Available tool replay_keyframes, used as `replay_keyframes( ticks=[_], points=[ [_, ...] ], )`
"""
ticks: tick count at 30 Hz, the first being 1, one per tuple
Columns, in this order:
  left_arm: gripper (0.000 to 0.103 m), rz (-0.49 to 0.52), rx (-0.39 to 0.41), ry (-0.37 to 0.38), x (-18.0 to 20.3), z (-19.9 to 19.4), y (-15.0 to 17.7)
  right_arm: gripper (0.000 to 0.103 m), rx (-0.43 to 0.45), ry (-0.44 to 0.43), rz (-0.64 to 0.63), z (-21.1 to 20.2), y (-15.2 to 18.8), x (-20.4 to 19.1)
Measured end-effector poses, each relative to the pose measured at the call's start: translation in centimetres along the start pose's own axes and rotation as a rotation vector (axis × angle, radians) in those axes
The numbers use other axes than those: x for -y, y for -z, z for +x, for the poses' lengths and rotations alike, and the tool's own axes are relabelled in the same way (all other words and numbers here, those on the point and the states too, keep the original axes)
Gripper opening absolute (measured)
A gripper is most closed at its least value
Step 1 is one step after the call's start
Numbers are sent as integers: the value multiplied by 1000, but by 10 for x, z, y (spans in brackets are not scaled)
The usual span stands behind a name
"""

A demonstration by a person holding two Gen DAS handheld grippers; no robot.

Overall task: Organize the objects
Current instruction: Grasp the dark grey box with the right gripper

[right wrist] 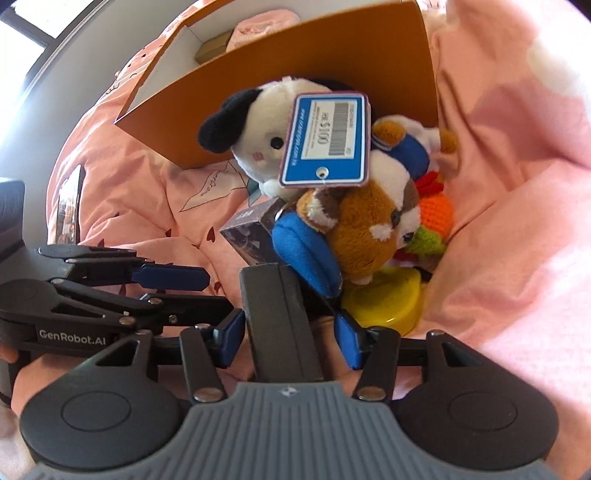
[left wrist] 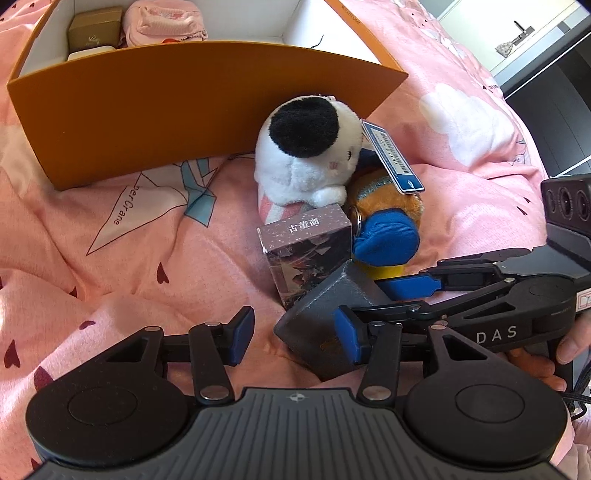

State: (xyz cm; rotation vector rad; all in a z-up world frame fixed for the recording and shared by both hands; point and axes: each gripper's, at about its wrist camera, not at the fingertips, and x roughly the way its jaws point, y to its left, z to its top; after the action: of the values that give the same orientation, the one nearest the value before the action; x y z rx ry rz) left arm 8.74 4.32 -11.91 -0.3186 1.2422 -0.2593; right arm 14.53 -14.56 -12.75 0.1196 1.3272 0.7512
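Note:
A dark grey box [right wrist: 273, 314] lies on the pink bedding between the fingers of my right gripper [right wrist: 291, 339], which is open: there is a gap at the right pad. In the left wrist view the same grey box [left wrist: 314, 321] sits by the right finger of my left gripper [left wrist: 295, 336], also open and holding nothing. My right gripper [left wrist: 369, 299] reaches in from the right there. Behind the box stand a patterned card box [left wrist: 306, 251], a white-and-black plush dog [left wrist: 306, 158] with a blue price tag [left wrist: 391, 162], and a brown plush with blue parts [right wrist: 354, 236].
An orange storage box [left wrist: 184, 110] stands behind, holding a gold box [left wrist: 94, 27] and a pink pouch [left wrist: 162, 22]. A yellow disc [right wrist: 384, 299] and an orange crochet toy [right wrist: 436, 212] lie right of the plushes. A hand [left wrist: 569, 347] grips the right tool.

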Motion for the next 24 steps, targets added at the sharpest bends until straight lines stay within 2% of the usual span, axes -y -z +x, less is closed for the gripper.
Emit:
replay_keyframes(
  ticks=[2, 4, 5, 12, 17, 21, 24],
  points=[
    [57, -1, -1, -3, -1, 0, 0, 55, -6, -18, 10, 4, -1, 2],
    [57, -1, 1, -1, 0, -1, 0, 39, -6, -58, 14, 4, -1, 1],
    [57, -1, 4, 2, 0, -2, 0, 37, -5, -61, 15, 3, -1, 0],
    [59, -6, 34, 27, -7, -12, -1, 36, 69, 33, -57, -21, 2, -15],
    [63, -27, 53, 61, -9, -12, -5, 36, 126, 159, -127, -49, -2, -24],
    [64, -52, 77, 58, -7, -1, -12, 36, 178, 274, -175, -62, -7, -21],
    [64, -54, 79, 40, -10, 9, -17, 36, 177, 230, -132, -62, -14, -8]
  ],
)
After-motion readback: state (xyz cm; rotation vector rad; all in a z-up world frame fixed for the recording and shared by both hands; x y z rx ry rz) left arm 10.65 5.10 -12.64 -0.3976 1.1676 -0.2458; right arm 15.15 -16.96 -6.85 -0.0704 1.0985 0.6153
